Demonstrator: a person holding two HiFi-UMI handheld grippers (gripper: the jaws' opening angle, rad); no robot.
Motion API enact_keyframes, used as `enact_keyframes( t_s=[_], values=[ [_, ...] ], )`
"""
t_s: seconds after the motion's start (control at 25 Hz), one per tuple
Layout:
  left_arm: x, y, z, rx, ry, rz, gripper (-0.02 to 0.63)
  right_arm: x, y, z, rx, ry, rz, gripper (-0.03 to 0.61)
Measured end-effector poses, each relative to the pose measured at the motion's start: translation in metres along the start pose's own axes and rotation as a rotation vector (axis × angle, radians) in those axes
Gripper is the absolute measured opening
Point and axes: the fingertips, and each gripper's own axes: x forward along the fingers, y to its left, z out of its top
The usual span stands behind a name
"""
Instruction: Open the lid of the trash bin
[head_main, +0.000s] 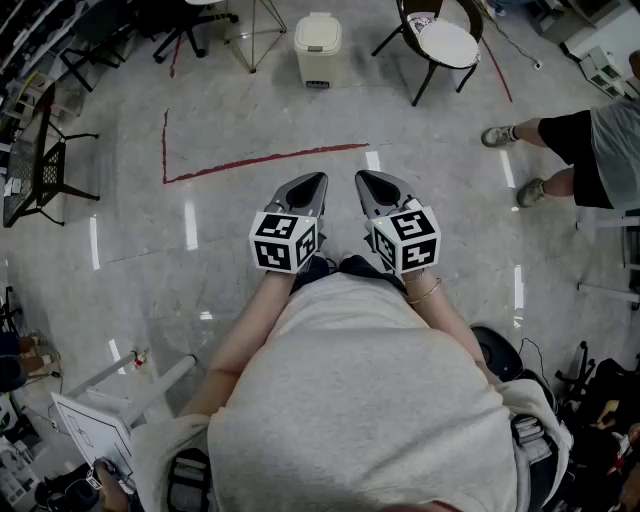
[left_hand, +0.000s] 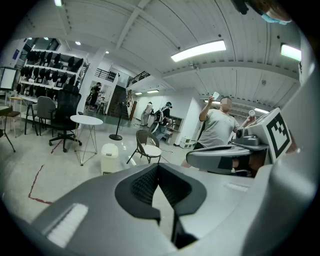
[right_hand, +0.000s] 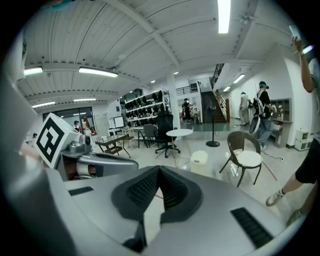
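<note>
The trash bin (head_main: 318, 45) is a small cream box with its lid down, standing far off on the grey floor at the top of the head view. It also shows small in the left gripper view, trash bin (left_hand: 109, 157), and in the right gripper view, trash bin (right_hand: 199, 160). My left gripper (head_main: 316, 180) and right gripper (head_main: 362, 177) are held side by side in front of the person's body, pointing toward the bin and well short of it. Both have their jaws together at the tips with nothing between them, seen in left gripper (left_hand: 159, 167) and right gripper (right_hand: 159, 171).
A red tape line (head_main: 265, 158) crosses the floor between me and the bin. A dark chair with a white seat (head_main: 445, 45) stands right of the bin. A person (head_main: 590, 140) stands at the right. Black chairs (head_main: 45, 165) line the left, and a round white table (left_hand: 86, 120) stands beyond.
</note>
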Motion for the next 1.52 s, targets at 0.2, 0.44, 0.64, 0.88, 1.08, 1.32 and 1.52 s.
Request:
enact_keyframes(
  t_s=[0.2, 0.44, 0.64, 0.88, 1.08, 1.32, 1.52],
  values=[
    [0.000, 0.003, 0.006, 0.008, -0.009, 0.000, 0.009, 0.004, 0.004, 0.005, -0.020, -0.004, 0.005, 0.006],
    [0.001, 0.006, 0.009, 0.020, -0.014, -0.015, 0.009, 0.013, 0.013, 0.004, -0.038, 0.015, 0.023, 0.006],
    [-0.004, 0.021, 0.012, 0.026, -0.011, -0.020, 0.009, 0.025, 0.018, 0.010, 0.005, -0.011, 0.016, 0.006],
    [-0.012, 0.040, 0.010, 0.005, -0.009, -0.042, 0.009, 0.038, 0.030, 0.012, 0.062, -0.037, -0.005, 0.008],
    [-0.007, 0.049, 0.007, -0.022, 0.002, -0.071, 0.009, 0.043, 0.027, 0.007, 0.087, -0.029, -0.032, 0.008],
    [0.020, 0.061, 0.011, -0.037, 0.006, -0.072, 0.009, 0.063, 0.004, 0.009, 0.095, -0.017, -0.030, 0.006],
    [0.071, 0.076, 0.033, -0.039, -0.012, -0.044, 0.009, 0.098, -0.042, 0.021, 0.082, -0.013, 0.011, 0.008]
  ],
)
